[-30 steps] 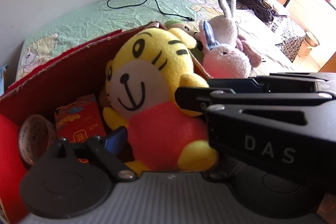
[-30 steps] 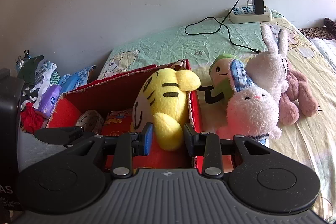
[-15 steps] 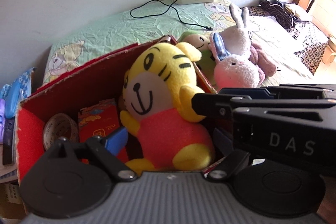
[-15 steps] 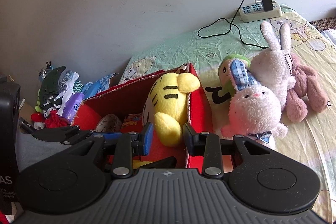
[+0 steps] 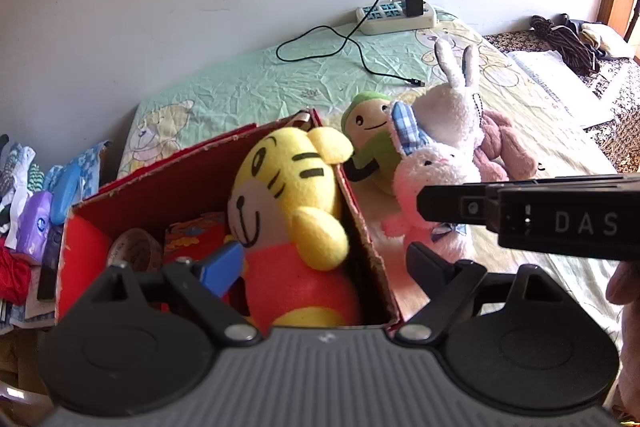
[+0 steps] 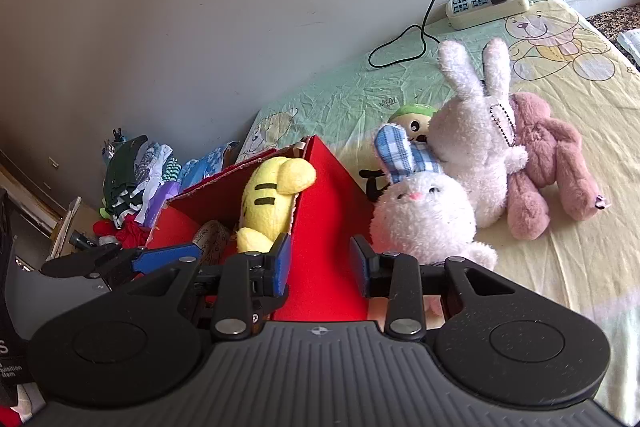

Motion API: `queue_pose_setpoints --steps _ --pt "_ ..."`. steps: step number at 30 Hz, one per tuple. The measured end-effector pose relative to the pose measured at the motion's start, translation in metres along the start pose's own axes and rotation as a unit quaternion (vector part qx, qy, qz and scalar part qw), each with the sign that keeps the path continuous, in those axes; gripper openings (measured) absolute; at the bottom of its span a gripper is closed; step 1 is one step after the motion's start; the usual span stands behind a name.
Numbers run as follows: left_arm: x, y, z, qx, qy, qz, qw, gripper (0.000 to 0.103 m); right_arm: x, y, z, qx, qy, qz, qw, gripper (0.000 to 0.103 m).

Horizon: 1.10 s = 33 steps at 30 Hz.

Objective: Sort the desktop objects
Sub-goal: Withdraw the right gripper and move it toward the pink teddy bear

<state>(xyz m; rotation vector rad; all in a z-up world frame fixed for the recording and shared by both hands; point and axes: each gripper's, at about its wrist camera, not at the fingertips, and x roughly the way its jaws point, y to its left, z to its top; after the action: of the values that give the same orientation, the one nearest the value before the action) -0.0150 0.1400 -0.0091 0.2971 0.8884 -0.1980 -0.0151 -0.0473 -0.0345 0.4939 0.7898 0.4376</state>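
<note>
Red box (image 5: 362,227) sits on the bed (image 5: 248,87), holding a yellow tiger (image 5: 288,195) that leans against its right wall, plus a tape roll (image 5: 134,251) and a red packet (image 5: 192,235) to the tiger's left. Just outside that wall, on the bed: green doll (image 5: 370,143), pink bunny (image 6: 424,223), white rabbit (image 6: 476,147), mauve bear (image 6: 548,163), all bunched together and touching. Left gripper (image 5: 324,259) released, fingers wide, straddling the box's right wall. Right gripper (image 6: 320,263) released, empty, poised over the box wall beside the pink bunny. Power strip (image 6: 488,7) by the wall.
</note>
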Motion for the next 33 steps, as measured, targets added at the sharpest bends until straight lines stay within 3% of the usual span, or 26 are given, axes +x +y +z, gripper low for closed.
queue_pose_setpoints --steps 16,33 --pt "0.014 -0.020 0.007 -0.073 0.036 0.053 0.9953 0.088 -0.017 -0.054 0.018 -0.032 0.033 0.031 0.998 0.036" --pt "0.016 -0.047 0.014 -0.080 0.050 0.075 0.9927 0.088 -0.021 -0.090 0.021 -0.022 0.056 0.052 0.997 0.037"
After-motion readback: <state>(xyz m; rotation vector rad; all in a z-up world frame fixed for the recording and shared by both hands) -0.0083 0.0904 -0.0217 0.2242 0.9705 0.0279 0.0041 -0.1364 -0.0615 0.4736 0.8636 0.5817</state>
